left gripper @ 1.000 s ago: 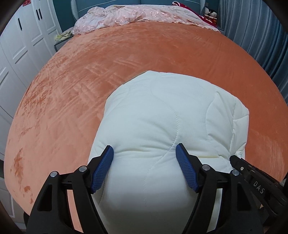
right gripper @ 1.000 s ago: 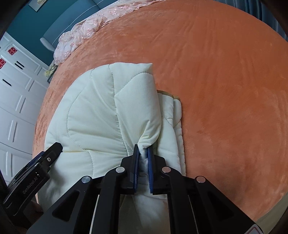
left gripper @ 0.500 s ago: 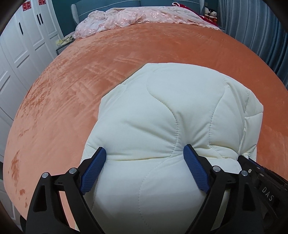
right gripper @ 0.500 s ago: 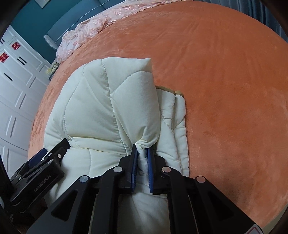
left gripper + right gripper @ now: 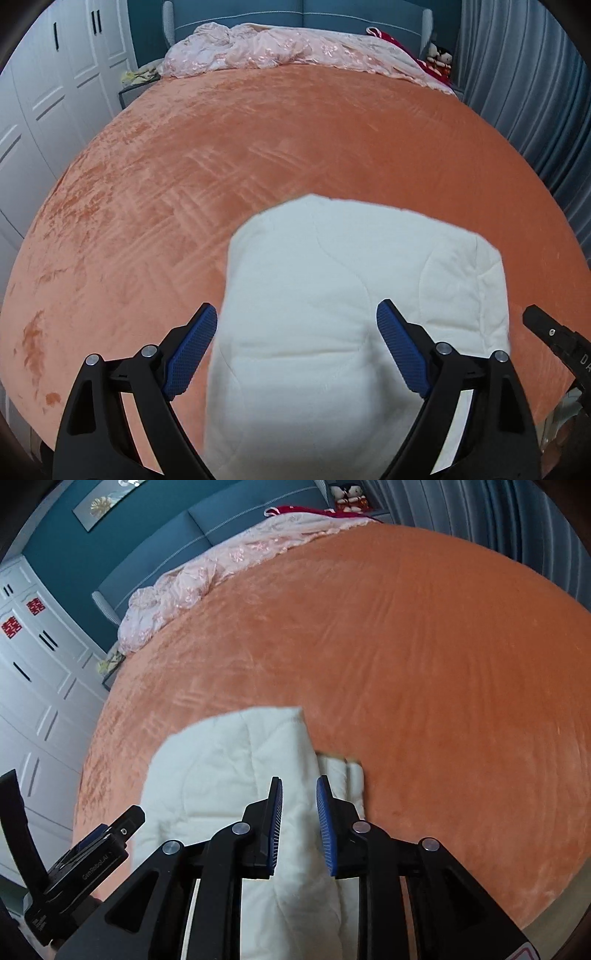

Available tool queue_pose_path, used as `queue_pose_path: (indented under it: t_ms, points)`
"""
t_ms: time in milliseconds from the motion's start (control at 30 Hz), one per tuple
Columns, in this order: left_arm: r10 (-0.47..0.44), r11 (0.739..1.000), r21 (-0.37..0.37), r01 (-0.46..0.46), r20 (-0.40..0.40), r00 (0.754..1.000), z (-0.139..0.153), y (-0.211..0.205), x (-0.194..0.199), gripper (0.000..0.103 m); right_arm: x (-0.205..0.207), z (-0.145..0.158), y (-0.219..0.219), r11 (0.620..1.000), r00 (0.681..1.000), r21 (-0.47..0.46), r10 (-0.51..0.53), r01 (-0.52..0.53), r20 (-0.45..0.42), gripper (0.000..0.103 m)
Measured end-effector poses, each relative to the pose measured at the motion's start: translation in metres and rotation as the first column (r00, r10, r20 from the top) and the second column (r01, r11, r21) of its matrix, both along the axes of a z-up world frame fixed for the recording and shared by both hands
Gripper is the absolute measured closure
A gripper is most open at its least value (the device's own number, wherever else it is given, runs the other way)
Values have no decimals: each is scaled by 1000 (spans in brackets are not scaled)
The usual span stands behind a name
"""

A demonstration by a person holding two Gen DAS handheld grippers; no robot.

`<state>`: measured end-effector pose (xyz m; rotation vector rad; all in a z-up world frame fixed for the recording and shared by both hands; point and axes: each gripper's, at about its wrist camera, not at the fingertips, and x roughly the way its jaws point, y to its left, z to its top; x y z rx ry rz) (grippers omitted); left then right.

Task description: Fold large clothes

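A cream quilted garment point(image 5: 351, 266) lies folded into a thick block near the front edge of the orange bed point(image 5: 258, 147). My left gripper point(image 5: 297, 350) hovers above its near end, open wide, its blue pads clear of the fabric. The right wrist view shows the same garment point(image 5: 221, 760) with layered edges at its right side. My right gripper point(image 5: 300, 823) hangs over that side with its jaws opening; fabric shows through the gap below, but neither pad presses on it. Each gripper's body shows in the other's view, the right gripper point(image 5: 554, 339) at the right and the left gripper point(image 5: 92, 856) at the lower left.
A pink lace bedspread point(image 5: 288, 48) is bunched along the head of the bed under a teal headboard point(image 5: 221, 528). White wardrobe doors point(image 5: 44, 92) stand to the left and a grey-blue curtain point(image 5: 535, 92) to the right. Orange bed cover point(image 5: 406, 664) stretches beyond the garment.
Both grippers have risen away from the garment. The right gripper has let go of the pinched fold, which now lies flat. The left jaws widened a little.
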<state>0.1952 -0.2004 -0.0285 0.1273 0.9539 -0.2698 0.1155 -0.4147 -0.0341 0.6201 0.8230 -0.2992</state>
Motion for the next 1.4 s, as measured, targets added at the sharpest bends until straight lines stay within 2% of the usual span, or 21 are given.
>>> queue_pose_path:
  t_ms: [133,233,300,467,733,1033,1300,1400]
  points:
    - [36,999,4,-36,23,999,15,-5,28,17,41,-3,2,1000,1000,-16,13,-14,-18,82]
    - [41,998,45,-41,15,999,4,-13,45,17,62,-23,3,1000,998,3,16,-16,-61,82]
    - [42,997,58,-41,-11,999,-9,-17,52,17,69,-35,8,999,995,-26,19,-21,-95,82]
    - [30,997,71,-26,-56,998,-40,-24,56,18,70,-62,8,998,992,-38,36,-41,-118,83]
    - [36,997,65,-31,-72,997,-62,-27,59,17,70,-86,2,999,995,-7,33,-34,-97,87]
    - [37,997,69,-33,-57,998,-77,-31,57,16,72,-97,7,999,995,-34,39,-42,-88,87]
    - [47,997,67,-44,-51,998,-87,-31,58,14,74,-103,2,999,997,0,38,-38,-62,87]
    - [48,997,64,-44,-55,997,-85,-29,57,14,67,-94,-1,999,998,18,32,-31,-48,87]
